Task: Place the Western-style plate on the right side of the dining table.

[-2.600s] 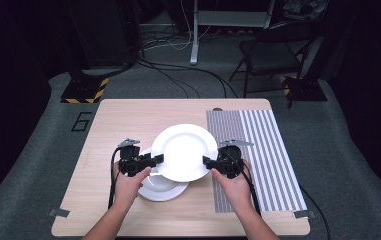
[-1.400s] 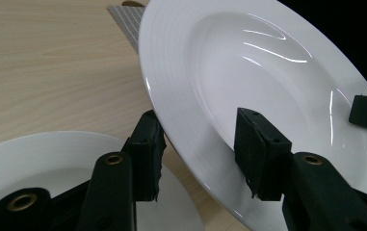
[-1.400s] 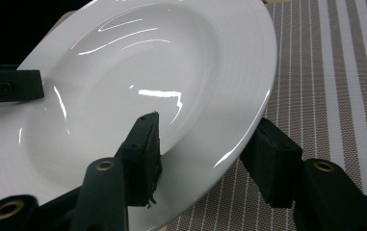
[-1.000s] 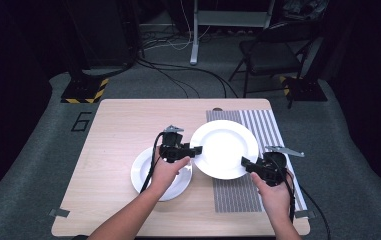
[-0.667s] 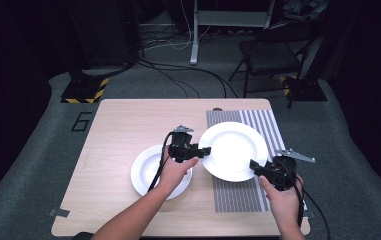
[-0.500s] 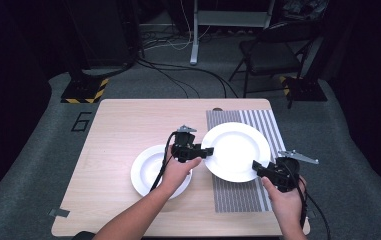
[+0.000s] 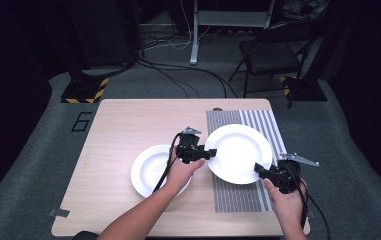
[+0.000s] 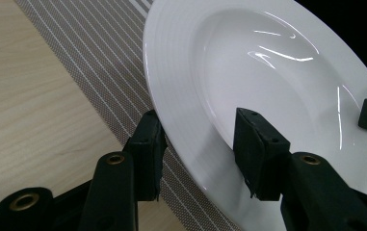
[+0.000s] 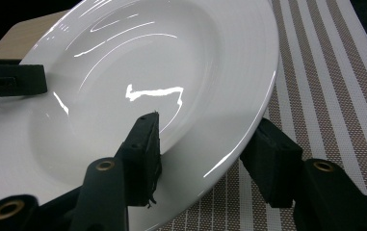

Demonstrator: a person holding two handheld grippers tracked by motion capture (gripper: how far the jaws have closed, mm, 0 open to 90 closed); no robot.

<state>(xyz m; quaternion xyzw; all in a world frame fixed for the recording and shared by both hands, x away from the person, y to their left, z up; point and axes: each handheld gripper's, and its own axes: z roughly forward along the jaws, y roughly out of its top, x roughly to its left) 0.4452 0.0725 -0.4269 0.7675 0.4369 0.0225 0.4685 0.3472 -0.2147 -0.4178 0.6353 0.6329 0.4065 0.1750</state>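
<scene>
Item: white plate [image 7: 239, 152], glazed ceramic, wide rim, shallow well. Carried just over the striped placemat [image 7: 238, 192] at the surface's right. Rigid, fairly heavy, glossy (likely slippery), breakable if dropped. Best hold: opposite rim edges. Left gripper [image 7: 210, 152] and right gripper [image 7: 258, 168] each have jaws clamped on that rim. Second plate [image 7: 150, 170] lies alongside on the wood.

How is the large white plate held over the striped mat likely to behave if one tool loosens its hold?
The plate looks rigid and glossy, probably glazed ceramic, so its rim might slip. Held only at opposite rim edges by the left tool and right tool, it would likely tip. It could chip on the striped mat.
</scene>
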